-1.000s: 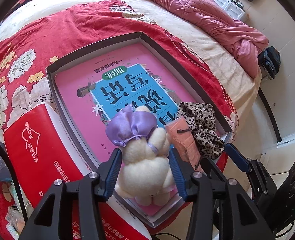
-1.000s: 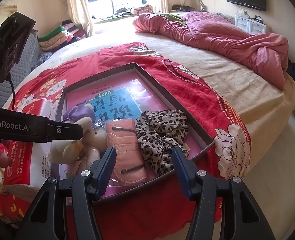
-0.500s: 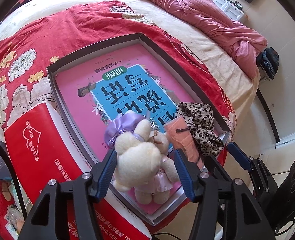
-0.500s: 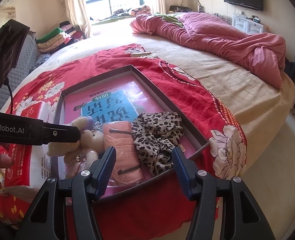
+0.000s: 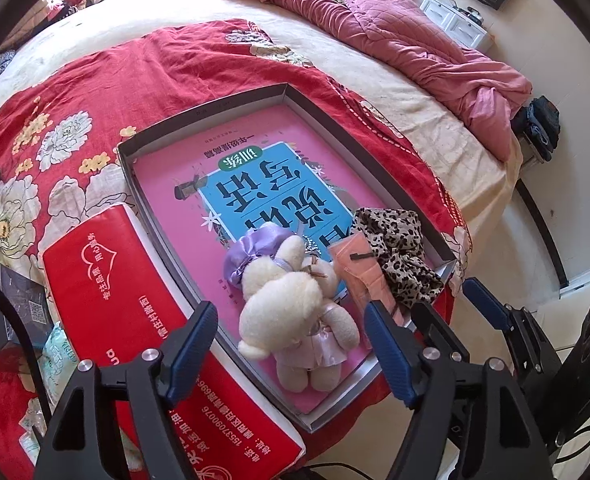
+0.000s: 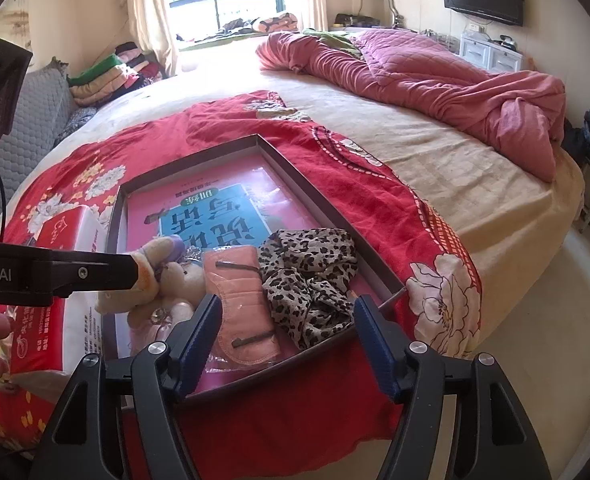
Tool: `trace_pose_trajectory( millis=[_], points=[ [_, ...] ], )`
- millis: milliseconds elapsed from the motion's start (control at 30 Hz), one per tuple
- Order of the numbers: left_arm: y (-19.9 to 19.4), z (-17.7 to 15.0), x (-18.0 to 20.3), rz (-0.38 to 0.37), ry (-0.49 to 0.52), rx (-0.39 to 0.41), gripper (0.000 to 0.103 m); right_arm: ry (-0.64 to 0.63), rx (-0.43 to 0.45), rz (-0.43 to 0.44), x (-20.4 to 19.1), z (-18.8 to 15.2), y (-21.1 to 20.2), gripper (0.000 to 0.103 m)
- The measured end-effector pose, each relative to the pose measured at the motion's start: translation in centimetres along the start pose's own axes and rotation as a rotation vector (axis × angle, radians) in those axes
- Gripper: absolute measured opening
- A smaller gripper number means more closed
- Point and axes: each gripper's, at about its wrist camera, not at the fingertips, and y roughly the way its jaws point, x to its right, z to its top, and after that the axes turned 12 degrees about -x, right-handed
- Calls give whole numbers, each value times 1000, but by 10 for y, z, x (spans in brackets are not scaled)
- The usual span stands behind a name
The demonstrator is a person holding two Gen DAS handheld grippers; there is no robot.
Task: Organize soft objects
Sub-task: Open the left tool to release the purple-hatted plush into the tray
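A cream plush bear with a purple bow (image 5: 295, 308) lies in the near end of a shallow grey tray (image 5: 207, 108) lined with a pink and blue book. Beside it lie a folded pink cloth (image 5: 359, 276) and a leopard-print cloth (image 5: 399, 248). My left gripper (image 5: 291, 344) is open, its fingers apart on either side of the bear and just above it. My right gripper (image 6: 287, 340) is open and empty at the tray's (image 6: 295, 184) near edge, over the pink cloth (image 6: 239, 304) and next to the leopard cloth (image 6: 311, 276). The bear (image 6: 163, 284) shows there behind my left gripper's arm.
A red and white tissue pack (image 5: 135, 320) lies left of the tray on the red floral blanket (image 5: 95, 80). A black box (image 5: 7, 316) sits at far left. A rumpled pink quilt (image 5: 395, 32) lies across the bed. The bed edge and floor are at right.
My left gripper has opened and let go of the bear, which tipped over and now lies in the tray. The left gripper drew back a little. The right gripper barely moved.
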Motion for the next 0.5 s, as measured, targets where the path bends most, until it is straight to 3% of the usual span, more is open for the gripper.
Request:
trace_pose_trajectory(
  millis=[500],
  points=[
    [-29,-15,2,27,7,53,81,13,33,-26,-1,2,-20,75]
  ],
)
